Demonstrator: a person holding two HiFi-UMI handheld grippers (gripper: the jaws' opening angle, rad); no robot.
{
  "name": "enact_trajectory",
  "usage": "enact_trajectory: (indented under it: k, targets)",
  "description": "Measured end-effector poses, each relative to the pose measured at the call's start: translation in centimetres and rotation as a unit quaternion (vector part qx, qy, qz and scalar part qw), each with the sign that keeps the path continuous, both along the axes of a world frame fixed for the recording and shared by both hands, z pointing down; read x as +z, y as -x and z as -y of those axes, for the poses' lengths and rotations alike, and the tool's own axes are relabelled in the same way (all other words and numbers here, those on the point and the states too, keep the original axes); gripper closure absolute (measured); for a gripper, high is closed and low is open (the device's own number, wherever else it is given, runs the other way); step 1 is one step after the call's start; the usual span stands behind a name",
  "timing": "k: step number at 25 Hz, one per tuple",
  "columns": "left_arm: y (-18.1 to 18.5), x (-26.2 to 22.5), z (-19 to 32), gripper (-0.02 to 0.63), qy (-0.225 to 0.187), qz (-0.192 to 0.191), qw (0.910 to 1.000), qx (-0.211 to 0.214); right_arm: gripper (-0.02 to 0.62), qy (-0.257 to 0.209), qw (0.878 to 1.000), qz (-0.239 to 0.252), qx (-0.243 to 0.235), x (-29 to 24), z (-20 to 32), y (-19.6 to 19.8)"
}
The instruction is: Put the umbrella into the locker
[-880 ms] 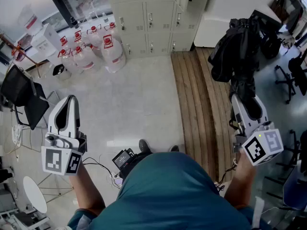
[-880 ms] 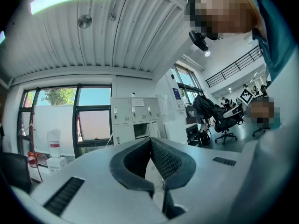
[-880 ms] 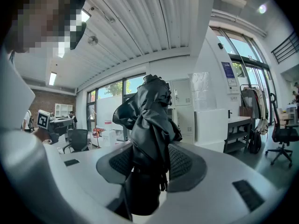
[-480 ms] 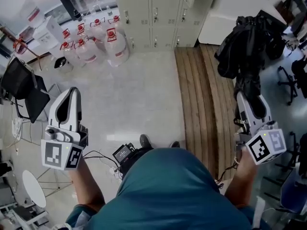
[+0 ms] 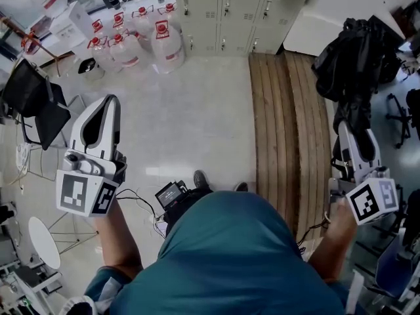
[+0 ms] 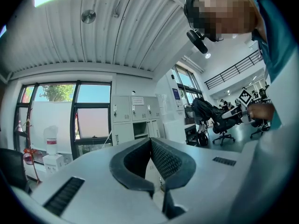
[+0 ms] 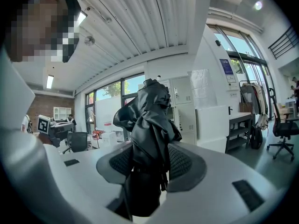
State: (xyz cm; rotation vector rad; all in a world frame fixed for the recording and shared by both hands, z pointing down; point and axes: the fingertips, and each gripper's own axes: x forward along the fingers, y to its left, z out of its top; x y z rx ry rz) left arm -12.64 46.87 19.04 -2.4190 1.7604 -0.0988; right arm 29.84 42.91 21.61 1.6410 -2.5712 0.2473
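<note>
Head view looks steeply down on our teal shirt and both grippers held out ahead of us. Our right gripper has its jaws clamped on the umbrella. It is a black, loosely folded bundle that sticks out forward from the jaws. It hangs over the floor just to the right of the wooden slat strip and does not touch it. In the right gripper view the two mesh pads press on the umbrella's lower part from either side. The crumpled black canopy rises above them and hides much of what lies behind.

Our left gripper is out over the pale floor on our left, held level. Its jaws are together at the tips with nothing between them, as the left gripper view shows plainly.

The lockers, a beige bank of doors, stand at the top of the head view, well apart from the umbrella. In the left gripper view one middle compartment shows a dark opening; the others around it are shut. Just left of the lockers a cluster of clear water jugs with red labels stands on the floor. A white cabinet sits to the lockers' right. A black folding chair is at the far left.
</note>
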Motion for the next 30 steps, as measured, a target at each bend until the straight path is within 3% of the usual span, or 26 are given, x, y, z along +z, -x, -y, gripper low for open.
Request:
enact_trajectory:
  k: [3,12,17,24,30]
  targets:
    - [1.2,0.4,0.8,0.588,0.002,-0.003,1.0,0.005,0.393,0.013,1.0,0.021,0.004,1.1,0.4,0.7]
    - [6.7,1.9,3.4,0.588,0.005,-0.019,0.9995,0.023,0.393,0.015,1.0,0.017,0.018,1.3,2.1,6.2]
    - [9.8,2.2,8.5,0.588,0.009,-0.031,0.999,0.032,0.393,0.021,0.999,0.022,0.018,0.6,6.8,9.8]
    - [9.8,2.4,8.5,0.588,0.015,-0.036,0.9983,0.043,0.393,0.025,0.999,0.026,0.016,0.3,6.5,10.5]
    - [8.2,3.5,9.2,0.588,0.02,-0.028,0.9991,0.025,0.393,0.019,1.0,0.02,0.001,1.0,9.2,9.4]
